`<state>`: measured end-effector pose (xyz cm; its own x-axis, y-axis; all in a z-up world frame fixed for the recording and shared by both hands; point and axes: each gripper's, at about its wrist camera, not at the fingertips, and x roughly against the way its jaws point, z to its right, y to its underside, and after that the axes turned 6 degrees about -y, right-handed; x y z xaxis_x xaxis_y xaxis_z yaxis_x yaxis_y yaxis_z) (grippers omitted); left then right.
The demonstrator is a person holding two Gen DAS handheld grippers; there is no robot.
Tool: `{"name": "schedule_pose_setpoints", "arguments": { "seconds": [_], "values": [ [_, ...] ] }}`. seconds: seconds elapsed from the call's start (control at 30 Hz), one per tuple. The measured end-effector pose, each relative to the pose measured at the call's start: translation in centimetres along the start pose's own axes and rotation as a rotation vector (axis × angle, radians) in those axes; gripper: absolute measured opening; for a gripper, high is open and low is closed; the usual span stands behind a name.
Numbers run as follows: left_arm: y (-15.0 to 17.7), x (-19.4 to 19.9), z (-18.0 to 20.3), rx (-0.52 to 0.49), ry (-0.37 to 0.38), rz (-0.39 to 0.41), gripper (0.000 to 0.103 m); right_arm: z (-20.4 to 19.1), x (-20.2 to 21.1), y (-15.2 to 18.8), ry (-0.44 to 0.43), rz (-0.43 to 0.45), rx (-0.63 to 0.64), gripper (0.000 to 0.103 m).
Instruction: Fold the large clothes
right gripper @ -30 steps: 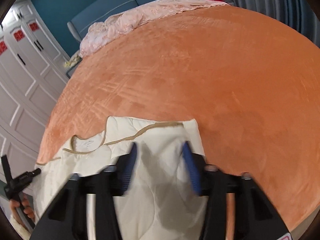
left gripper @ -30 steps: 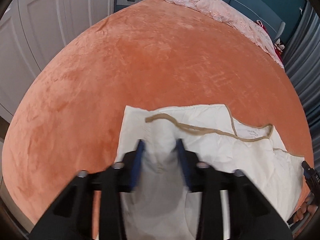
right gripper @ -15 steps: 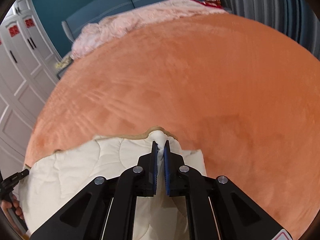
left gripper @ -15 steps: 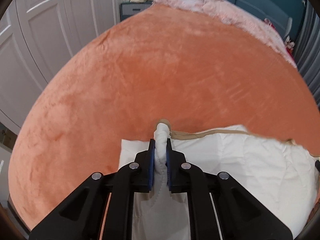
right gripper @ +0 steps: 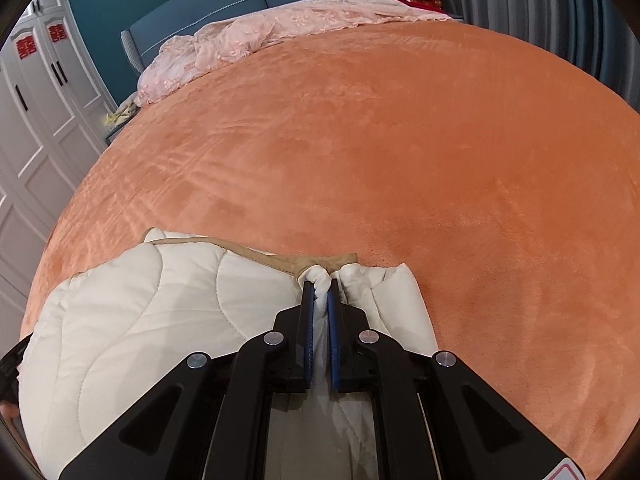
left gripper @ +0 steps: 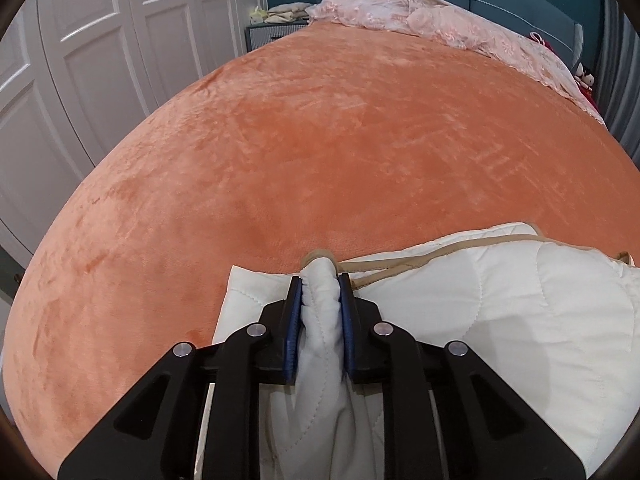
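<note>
- Quilted white garment (left gripper: 500, 320) lies at the near edge of the orange bedspread (left gripper: 340, 140), tan trim (right gripper: 280, 261) on its far side.
- Left gripper (left gripper: 320, 292): clamped on a bunched fold at the garment's left end.
- Right gripper (right gripper: 318, 288): pinched tight on a bunch at the garment's right end, beside the trim.
- Step judged: both ends gripped, fold under way.
- Next move calls for carrying both ends evenly across the garment, keeping the edge taut and level.
</note>
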<state>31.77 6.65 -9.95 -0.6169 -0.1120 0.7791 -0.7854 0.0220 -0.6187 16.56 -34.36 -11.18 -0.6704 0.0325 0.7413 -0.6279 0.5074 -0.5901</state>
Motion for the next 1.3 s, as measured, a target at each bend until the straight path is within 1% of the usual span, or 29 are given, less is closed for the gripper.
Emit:
{"name": "schedule_pose_setpoints", "arguments": {
  "seconds": [0.17,0.4,0.47,0.5,0.53,0.57,0.6,0.63,0.67,0.7,0.73,0.77,0.8,0.83,0.87,0.9,0.93,0.97,1.03,1.07,1.13,1.2,1.3],
  "values": [
    [0.1,-0.1,0.3,-0.007,-0.018,0.012,0.018,0.3,0.0,0.3,-0.016,0.022,-0.016,0.005],
    [0.1,-0.1,0.6,-0.018,-0.04,0.013,0.02,0.3,0.1,0.1,-0.002,0.025,-0.002,0.007],
    [-0.1,0.1,0.6,-0.024,-0.059,0.002,0.026,0.3,0.3,-0.2,-0.009,0.007,-0.012,0.007],
    [-0.4,0.5,0.6,-0.032,-0.087,-0.011,0.038,0.4,0.7,-0.7,-0.008,0.0,-0.023,0.008],
    [-0.9,1.3,0.2,-0.031,-0.125,-0.015,0.058,0.4,1.5,-1.1,0.001,0.009,-0.042,0.013],
    [-1.2,2.1,-0.2,-0.018,-0.136,-0.004,0.066,0.6,3.3,-1.6,0.008,0.056,-0.068,0.024],
    [-1.5,3.9,-1.2,0.019,-0.101,0.031,0.07,0.7,5.5,-1.9,0.016,0.131,-0.093,0.03],
    [-1.9,5.5,-1.8,0.043,-0.059,0.053,0.069,0.4,7.7,-2.2,0.03,0.2,-0.099,0.032],
    [-2.3,6.9,-2.0,0.046,-0.035,0.061,0.069,-0.2,8.8,-2.5,0.027,0.23,-0.088,0.032],
    [-2.7,7.9,-1.8,0.042,-0.017,0.063,0.069,-1.4,9.8,-2.9,-0.004,0.238,-0.061,0.032],
    [-3.0,8.9,-1.4,0.04,0.02,0.069,0.069,-2.4,10.1,-3.1,-0.036,0.227,-0.038,0.031],
    [-3.2,9.7,-0.7,0.04,0.066,0.073,0.069,-4.5,10.0,-3.2,-0.084,0.19,0.008,0.031],
    [-3.4,10.3,0.7,0.028,0.128,0.065,0.069,-6.2,9.6,-3.1,-0.111,0.156,0.047,0.031],
    [-3.4,10.6,2.5,0.003,0.186,0.047,0.069,-9.0,8.4,-2.6,-0.151,0.096,0.114,0.03],
    [-3.1,10.6,3.8,-0.018,0.218,0.035,0.069,-10.2,7.8,-2.3,-0.164,0.069,0.142,0.03],
    [-2.7,10.4,5.9,-0.052,0.244,0.02,0.069,-12.5,6.3,-1.4,-0.182,0.018,0.188,0.029],
    [-2.2,10.0,7.6,-0.085,0.245,0.007,0.068,-13.4,5.5,-1.0,-0.186,-0.007,0.206,0.024],
    [-1.6,9.2,9.2,-0.113,0.241,-0.011,0.067,-14.6,4.1,-0.3,-0.187,-0.047,0.231,0.023],
    [-0.4,7.6,11.0,-0.13,0.233,-0.054,0.064,-15.6,1.8,1.0,-0.168,-0.102,0.256,0.023],
    [0.1,6.8,11.6,-0.137,0.221,-0.069,0.064,-15.8,0.4,1.8,-0.139,-0.13,0.27,0.023],
    [1.1,5.8,12.3,-0.158,0.188,-0.063,0.065,-15.7,-0.9,2.5,-0.134,-0.149,0.267,0.021],
    [1.7,4.9,12.6,-0.16,0.175,-0.05,0.065,-15.2,-1.9,2.8,-0.143,-0.155,0.244,0.02],
    [2.1,4.1,13.2,-0.172,0.15,-0.031,0.068,-15.0,-2.8,3.1,-0.135,-0.154,0.248,0.02]
  ]
}}
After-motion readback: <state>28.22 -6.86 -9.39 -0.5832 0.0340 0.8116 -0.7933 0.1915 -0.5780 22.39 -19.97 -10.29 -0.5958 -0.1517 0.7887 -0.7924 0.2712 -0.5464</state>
